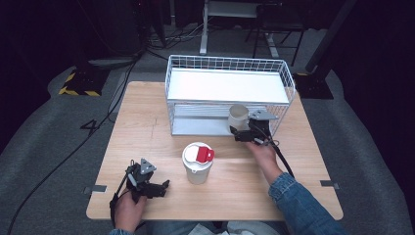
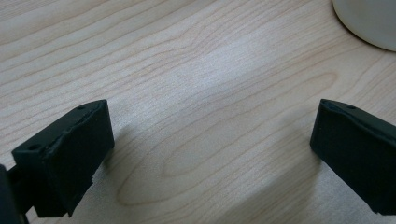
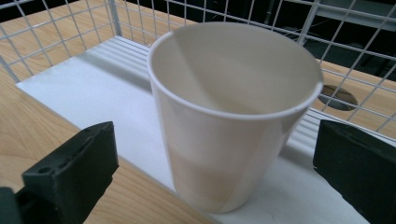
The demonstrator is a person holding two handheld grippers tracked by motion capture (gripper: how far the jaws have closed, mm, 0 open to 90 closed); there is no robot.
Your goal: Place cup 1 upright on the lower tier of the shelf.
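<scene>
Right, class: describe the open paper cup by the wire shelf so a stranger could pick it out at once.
Start at the white wire-mesh rack at the far side of the light wooden table. On its lower white shelf, at the front right, stands a plain white paper cup, between the right gripper's open jaws. Unlike the white cup with a red-tabbed lid mid-table, it is lidless and empty.

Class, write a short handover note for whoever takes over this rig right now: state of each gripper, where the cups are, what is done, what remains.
Left gripper: open, resting low over the light wooden table, holding nothing.
Right gripper: open, jaws either side of the open white paper cup, not touching it.
That cup stands upright on the lower white shelf of the white wire rack, at its front edge.
The lidded white paper cup with a red tab stands mid-table, untouched.
Done: the open cup sits on the shelf. Left, probably: the lidded cup.
</scene>
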